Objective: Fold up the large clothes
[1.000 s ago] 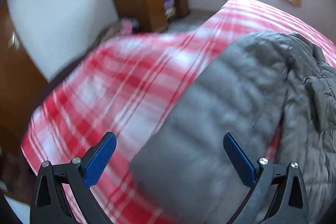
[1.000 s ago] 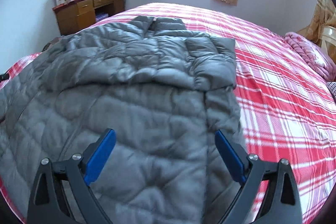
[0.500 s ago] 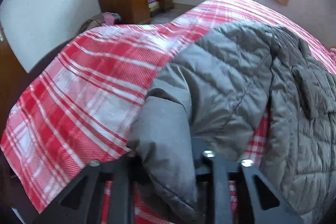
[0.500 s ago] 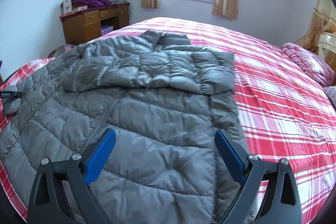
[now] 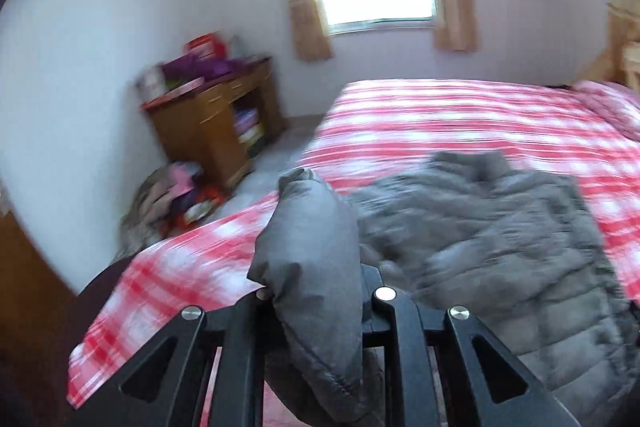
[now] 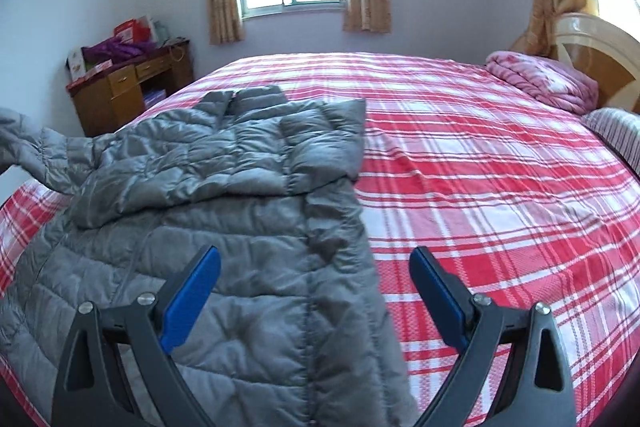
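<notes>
A grey quilted down jacket [image 6: 240,187] lies spread on the red-and-white plaid bed [image 6: 480,167], its right sleeve folded across the chest. My left gripper [image 5: 316,291] has its jaws closing on the left sleeve [image 5: 312,247], which stands pinched between them and lifted off the bed; the pads are hidden by the fabric. In the right wrist view that raised sleeve [image 6: 36,151] hangs at the far left. My right gripper [image 6: 314,267] is open above the jacket's lower right edge, with nothing gripped.
A wooden desk [image 6: 128,87] with boxes and purple cloth on top stands in the far left corner. A pile of clothes [image 5: 168,195] lies on the floor beside it. A pink quilt [image 6: 540,79], a striped pillow [image 6: 616,131] and the headboard [image 6: 592,39] are at the right.
My left gripper went from open to shut on the jacket's left sleeve and lifted it, swinging toward the window. My right gripper drifted right, over the jacket's edge, still open.
</notes>
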### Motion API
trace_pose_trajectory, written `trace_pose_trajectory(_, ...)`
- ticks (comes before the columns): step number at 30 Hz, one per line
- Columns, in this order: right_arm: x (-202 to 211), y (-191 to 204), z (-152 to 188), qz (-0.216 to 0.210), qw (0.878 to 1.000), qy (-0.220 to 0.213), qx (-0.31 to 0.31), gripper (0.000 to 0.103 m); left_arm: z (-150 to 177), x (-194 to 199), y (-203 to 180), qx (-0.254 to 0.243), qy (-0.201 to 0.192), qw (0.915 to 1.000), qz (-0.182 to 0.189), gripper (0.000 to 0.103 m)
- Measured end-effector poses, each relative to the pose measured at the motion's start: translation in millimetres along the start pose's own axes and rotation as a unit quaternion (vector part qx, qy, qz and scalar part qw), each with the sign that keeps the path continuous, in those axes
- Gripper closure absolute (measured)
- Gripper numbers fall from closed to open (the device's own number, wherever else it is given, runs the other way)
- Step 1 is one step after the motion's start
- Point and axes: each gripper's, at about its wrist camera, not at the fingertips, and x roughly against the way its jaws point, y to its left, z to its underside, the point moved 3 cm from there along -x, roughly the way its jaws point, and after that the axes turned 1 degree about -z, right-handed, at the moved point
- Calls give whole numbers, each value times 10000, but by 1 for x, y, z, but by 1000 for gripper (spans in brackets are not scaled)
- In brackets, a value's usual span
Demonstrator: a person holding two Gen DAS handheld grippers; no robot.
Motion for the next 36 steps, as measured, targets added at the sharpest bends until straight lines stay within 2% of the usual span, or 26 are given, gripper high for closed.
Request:
trace_pose_trajectory(2,2,-6,0,29,10000,-16,-39,6,-5,3,-57,-355,-171,9989,249,87)
trace_pose_trajectory(5,4,-17,1,64,9999,-36,-121,6,-5,-2,-124,-660,-195,9950,728,87)
trace_pose_trajectory(7,5,-24,1,73,9998,-19,-190,6,-1,-6,-168,-980,-300,9914,809,82)
trace_pose_trajectory(8,5,-27,2,91,9997,-4,-221,6,1,-9,-187,-1126,-306,9904,736,72)
trace_pose_trajectory(9,5,-30,3,100,9997,11,-231,6,2,-11,-195,-1199,-301,9898,705,54)
trace_pose_trajectory(10,4,-33,3,116,9996,35,-244,6,3,-12,-204,-1236,-321,9893,711,44)
trace_pose_trajectory(11,4,-36,3,122,9996,59,-250,6,4,-12,-208,-1198,-370,9896,711,24)
trace_pose_trajectory(12,5,-38,4,122,9996,82,-248,6,5,-11,-207,-1128,-473,9903,664,13)
trace_pose_trajectory(14,4,-42,5,124,9995,148,-243,6,9,-11,-197,-1084,-599,9905,593,10)
trace_pose_trajectory(21,-5,-37,1,40,9993,272,-241,6,31,-55,-129,-679,-68,9976,150,9)
trace_pose_trajectory(25,-8,-6,-12,-370,9987,343,-82,5,57,-90,-88,-326,341,9985,-275,9)
trace_pose_trajectory(30,-24,44,-29,-1278,9894,682,-43,2,94,-130,-51,82,917,9934,-680,9)
trace_pose_trajectory(34,-57,75,-31,-1475,9834,1057,-101,2,118,-157,-34,210,1235,9872,-984,9)
trace_pose_trajectory(36,-73,86,-26,-1504,9803,1273,-100,16,124,-166,-28,379,1351,9858,-921,9)
